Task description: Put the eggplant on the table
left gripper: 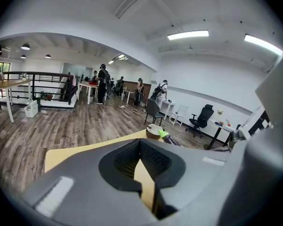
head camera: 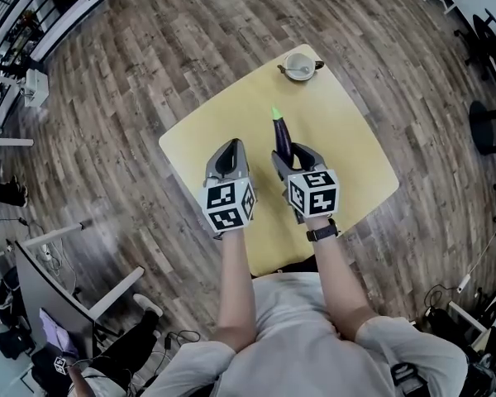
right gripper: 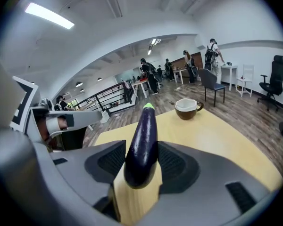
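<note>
1. From the head view we look steeply down on a square, pale yellow table (head camera: 347, 139) standing on a wood-plank floor (head camera: 149, 56).
2. A person's 2 bare forearms reach over the table's near edge. Each hand holds a grey gripper that carries a cube with black and white square markers.
3. The right gripper (right gripper: 142, 161) is clamped on a dark purple eggplant (right gripper: 144, 131). Its 2 jaws press against the eggplant's sides near the thick, rounded end.
4. The eggplant sticks out forward past the jaws and tilts upward. Its bright green tip points away from the person, toward the far side of the table.
5. The eggplant is over the middle of the table, and in the right gripper view the yellow tabletop shows beneath it. We cannot tell whether any part of it touches the surface.
6. The left gripper (left gripper: 140, 157) is just beside the right one, over the near left part of the table. Its jaws are closed with the tips meeting, and nothing is between them. Only a narrow wedge of tabletop shows behind the tips.
7. A brown cup (head camera: 298, 64) with a white inside stands near the table's far corner, well apart from both grippers.
8. A dark wristband (head camera: 322, 231) circles the right wrist.
9. In the 2 gripper views we see an open office behind the table, with desks, chairs, ceiling lights and several people standing far off.
</note>
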Demonstrator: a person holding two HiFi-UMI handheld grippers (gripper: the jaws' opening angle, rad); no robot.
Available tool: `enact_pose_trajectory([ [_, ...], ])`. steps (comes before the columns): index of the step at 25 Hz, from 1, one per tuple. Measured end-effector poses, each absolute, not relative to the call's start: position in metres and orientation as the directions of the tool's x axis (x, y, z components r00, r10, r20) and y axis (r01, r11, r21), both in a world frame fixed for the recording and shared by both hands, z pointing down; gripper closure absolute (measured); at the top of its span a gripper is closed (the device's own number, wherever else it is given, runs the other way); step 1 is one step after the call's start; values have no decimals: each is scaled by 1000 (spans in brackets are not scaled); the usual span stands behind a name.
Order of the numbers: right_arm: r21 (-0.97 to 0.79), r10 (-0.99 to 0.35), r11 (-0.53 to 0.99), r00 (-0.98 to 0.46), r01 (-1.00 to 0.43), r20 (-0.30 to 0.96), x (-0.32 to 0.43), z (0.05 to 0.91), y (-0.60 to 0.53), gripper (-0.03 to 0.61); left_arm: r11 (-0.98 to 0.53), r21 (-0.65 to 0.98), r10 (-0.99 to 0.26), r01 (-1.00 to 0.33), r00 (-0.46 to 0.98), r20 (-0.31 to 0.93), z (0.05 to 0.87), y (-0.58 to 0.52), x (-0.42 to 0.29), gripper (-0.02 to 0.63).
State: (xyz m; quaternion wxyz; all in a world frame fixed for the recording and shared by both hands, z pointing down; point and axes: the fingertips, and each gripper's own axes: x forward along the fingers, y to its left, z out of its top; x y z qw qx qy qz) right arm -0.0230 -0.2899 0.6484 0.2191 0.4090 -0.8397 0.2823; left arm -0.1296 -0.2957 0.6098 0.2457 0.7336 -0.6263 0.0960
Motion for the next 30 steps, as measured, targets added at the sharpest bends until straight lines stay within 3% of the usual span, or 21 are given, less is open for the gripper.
enact_pose_trajectory([
  [30, -350, -428, 441, -537, -826, 727, -22, 749, -287, 365, -57, 272, -815, -961, 202, 543, 669, -294, -127, 603],
])
